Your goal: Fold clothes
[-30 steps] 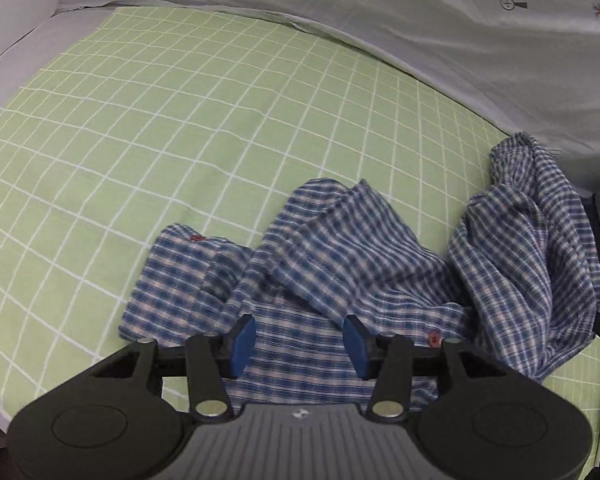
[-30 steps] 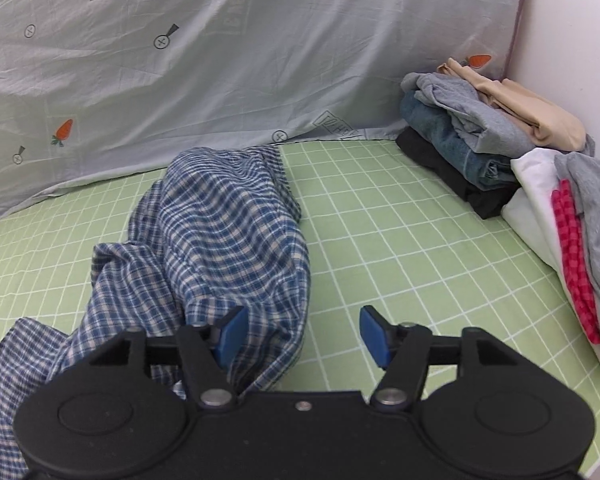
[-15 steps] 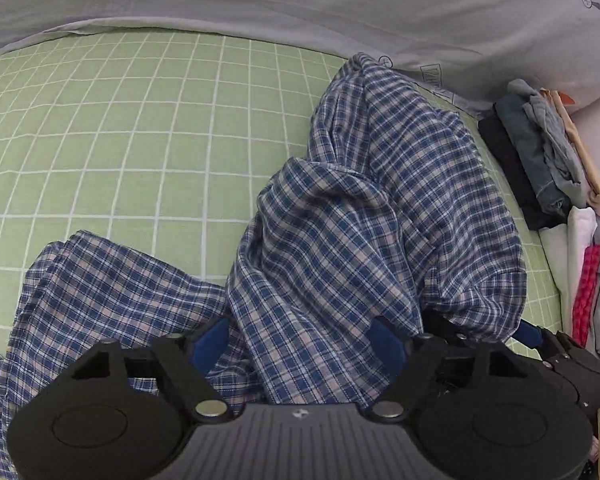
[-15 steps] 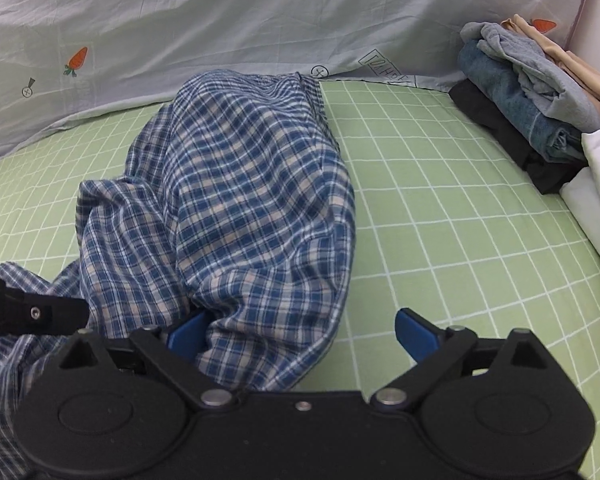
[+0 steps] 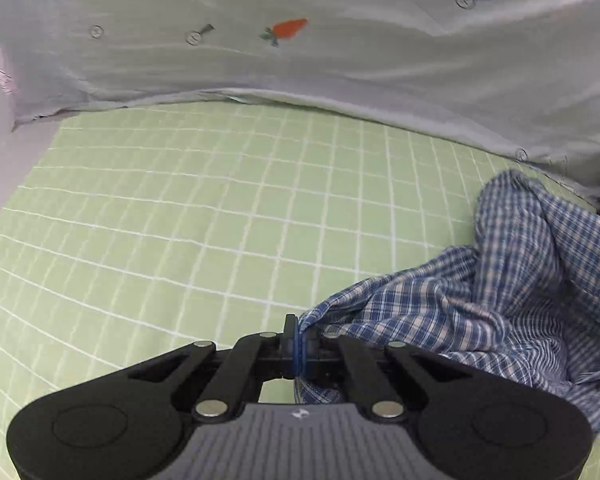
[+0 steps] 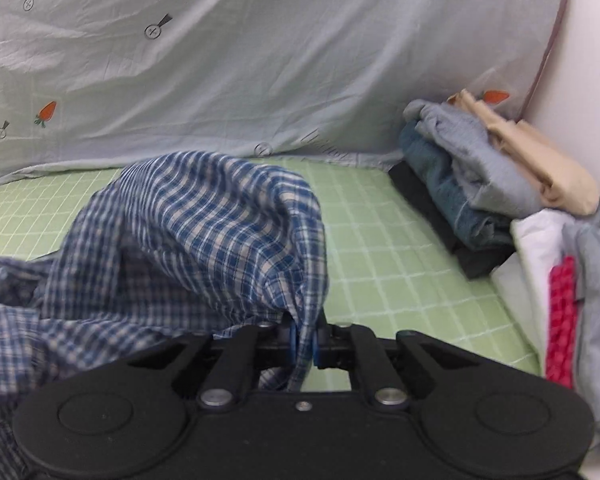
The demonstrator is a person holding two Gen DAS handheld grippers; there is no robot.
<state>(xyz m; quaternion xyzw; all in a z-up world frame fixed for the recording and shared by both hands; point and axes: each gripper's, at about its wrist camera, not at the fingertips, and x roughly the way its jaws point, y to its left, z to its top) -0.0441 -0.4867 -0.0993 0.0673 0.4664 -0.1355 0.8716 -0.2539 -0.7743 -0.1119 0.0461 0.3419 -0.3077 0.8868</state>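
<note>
- The left gripper (image 5: 299, 346) is closed tight on an edge of the plaid shirt (image 5: 500, 312), whose bulk trails away to its right over the green grid sheet (image 5: 180, 220).
- The right gripper (image 6: 304, 344) pinches another edge; the cloth heaps to its left.
- The shirt's span runs between them, so I judge the next move is drawing the grippers apart.

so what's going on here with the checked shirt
A person with a gripper in each hand is folding clothes on a green bed sheet. The left gripper and right gripper are each shut on an edge of the blue checked shirt, which is bunched up, not yet flat. A pile of clothes sits at the right.
</note>
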